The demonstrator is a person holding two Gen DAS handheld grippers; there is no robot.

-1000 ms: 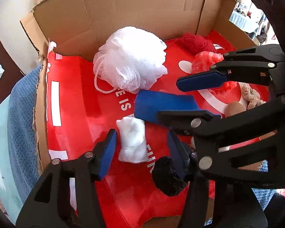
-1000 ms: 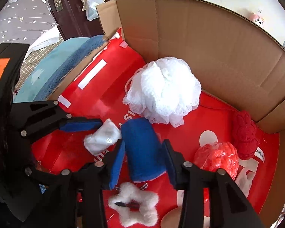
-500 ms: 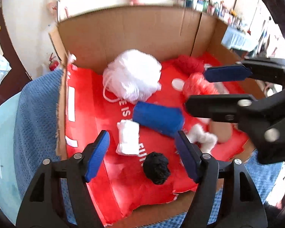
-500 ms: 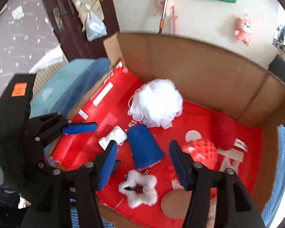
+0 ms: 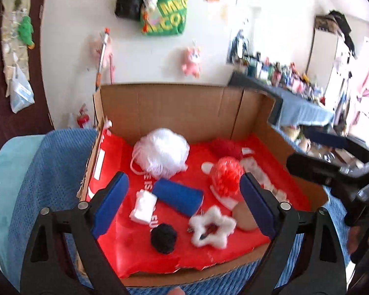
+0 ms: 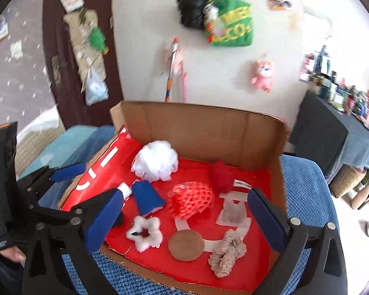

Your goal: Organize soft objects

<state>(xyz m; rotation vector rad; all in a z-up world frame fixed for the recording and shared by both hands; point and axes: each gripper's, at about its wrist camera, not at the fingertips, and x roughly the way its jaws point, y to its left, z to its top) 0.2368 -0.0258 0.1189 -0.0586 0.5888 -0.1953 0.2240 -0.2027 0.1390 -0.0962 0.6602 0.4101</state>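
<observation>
Left gripper [image 5: 184,206] and right gripper [image 6: 184,221]: jaws apart, nothing held, both above the cardboard box [image 6: 204,127]. Ahead of them, white loofah [image 5: 161,156], blue roll [image 5: 178,196] and black pompom [image 5: 164,237] lie scattered; sorting looks unfinished.

A pale wall [image 6: 140,49] carries a green tote bag [image 6: 230,28], a black bag [image 6: 192,12] and a pink plush toy [image 6: 262,75]. A dark brown door [image 6: 61,49] stands left. A side table [image 5: 305,110] in blue cloth holds clutter; bright daylight at right
</observation>
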